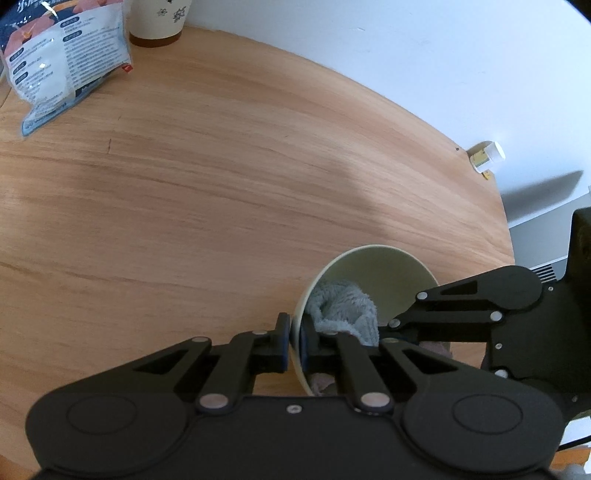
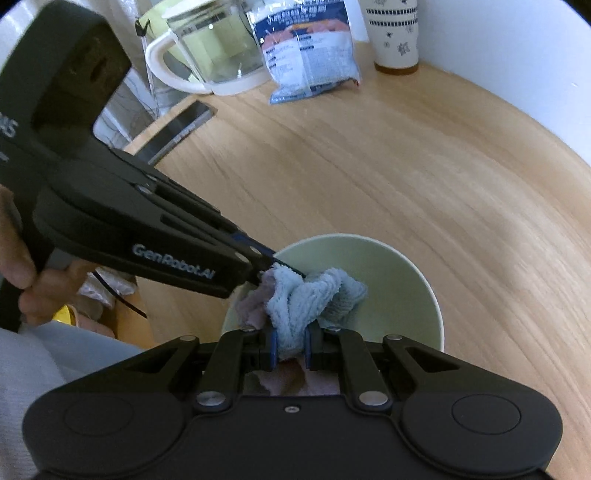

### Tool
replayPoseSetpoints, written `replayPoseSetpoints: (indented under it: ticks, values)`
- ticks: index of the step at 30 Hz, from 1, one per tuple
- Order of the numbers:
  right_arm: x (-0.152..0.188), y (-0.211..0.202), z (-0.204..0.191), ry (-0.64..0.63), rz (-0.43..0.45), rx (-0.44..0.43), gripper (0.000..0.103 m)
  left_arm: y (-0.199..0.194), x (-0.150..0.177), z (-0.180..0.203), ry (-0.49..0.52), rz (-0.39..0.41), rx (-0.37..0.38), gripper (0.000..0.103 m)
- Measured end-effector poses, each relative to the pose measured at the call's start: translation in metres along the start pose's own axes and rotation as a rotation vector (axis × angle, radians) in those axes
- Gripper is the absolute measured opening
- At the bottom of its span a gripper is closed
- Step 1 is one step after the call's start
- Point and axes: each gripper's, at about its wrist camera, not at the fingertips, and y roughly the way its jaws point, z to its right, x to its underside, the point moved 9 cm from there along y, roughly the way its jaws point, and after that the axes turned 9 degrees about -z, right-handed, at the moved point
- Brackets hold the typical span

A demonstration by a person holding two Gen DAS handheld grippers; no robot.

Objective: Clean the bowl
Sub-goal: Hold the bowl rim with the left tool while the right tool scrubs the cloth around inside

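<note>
A pale green bowl (image 1: 384, 273) sits on the wooden table (image 1: 221, 184) near its right edge. My left gripper (image 1: 294, 345) is shut on the bowl's rim, one finger outside and one inside. My right gripper (image 2: 290, 349) is shut on a light blue and pink terry cloth (image 2: 306, 295) and holds it inside the bowl (image 2: 388, 280). The cloth also shows in the left wrist view (image 1: 343, 306), bunched against the bowl's inner wall. The left gripper (image 2: 273, 262) reaches the bowl's rim from the left in the right wrist view.
A snack bag (image 2: 306, 48), a glass kettle with a white handle (image 2: 207, 51) and a patterned cup (image 2: 395, 33) stand at the table's far side. A dark phone (image 2: 181, 125) lies near the left edge. A small white bottle (image 1: 485, 157) lies at the wall.
</note>
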Motion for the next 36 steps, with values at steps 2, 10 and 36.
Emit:
replayPoseSetpoints:
  ticks: [2, 10, 36]
  values:
    - [0.000, 0.003, 0.001, -0.007, -0.016, 0.020, 0.014, -0.001, 0.000, 0.001, 0.000, 0.003, 0.007, 0.006]
    - [0.000, 0.005, 0.003, -0.056, -0.054, 0.128, 0.014, -0.003, 0.000, 0.005, 0.020, 0.007, 0.006, 0.008]
    - [0.011, 0.010, 0.002, -0.148, -0.270, 0.060, 0.014, -0.002, -0.005, 0.011, 0.042, 0.025, -0.051, 0.007]
